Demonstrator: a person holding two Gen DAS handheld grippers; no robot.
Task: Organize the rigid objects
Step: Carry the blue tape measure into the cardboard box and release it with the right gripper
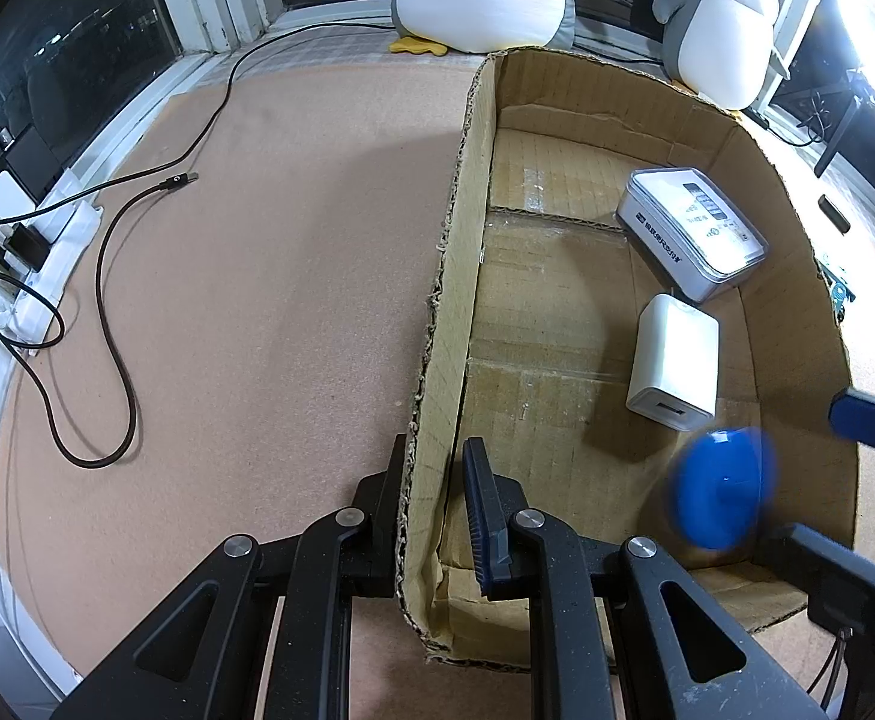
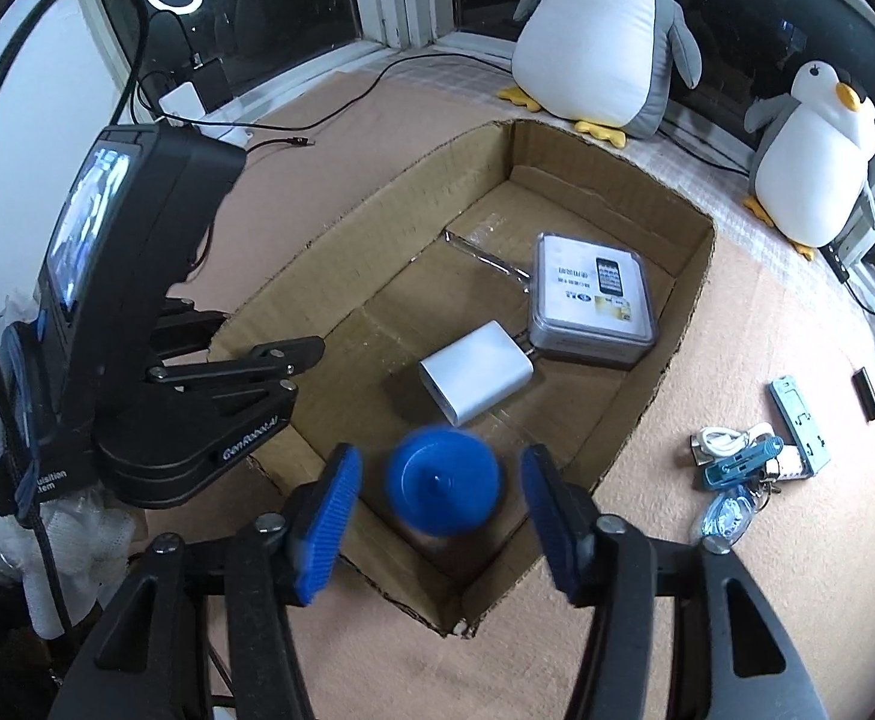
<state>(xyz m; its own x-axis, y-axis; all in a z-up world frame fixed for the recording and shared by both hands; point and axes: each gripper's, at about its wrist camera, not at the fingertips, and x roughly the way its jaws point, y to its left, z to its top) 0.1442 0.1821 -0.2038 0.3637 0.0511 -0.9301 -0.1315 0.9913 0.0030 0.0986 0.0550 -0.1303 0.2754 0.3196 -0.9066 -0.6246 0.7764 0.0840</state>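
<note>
An open cardboard box [image 1: 455, 300] [image 2: 329, 252] lies on the pink mat. My left gripper [image 1: 436, 450] is shut on the box's near left wall, one finger outside and one inside. Inside the box lie a white charger block [image 1: 674, 363] [image 2: 476, 381] and a grey lidded case with a phone picture [image 1: 692, 231] [image 2: 593, 300]. My right gripper [image 2: 440, 457] [image 1: 815, 474] stands open over the box's near corner. A round blue object [image 2: 443, 489] [image 1: 719, 489], blurred, sits between and below its blue pads, touching neither.
Right of the box, small items lie on the mat: a white cable, teal clips and keys [image 2: 755, 456] and a black stick [image 2: 866, 393]. A dark cable [image 1: 107, 312] and power strip [image 1: 47, 252] lie left. Two plush penguins [image 2: 605, 30] stand behind.
</note>
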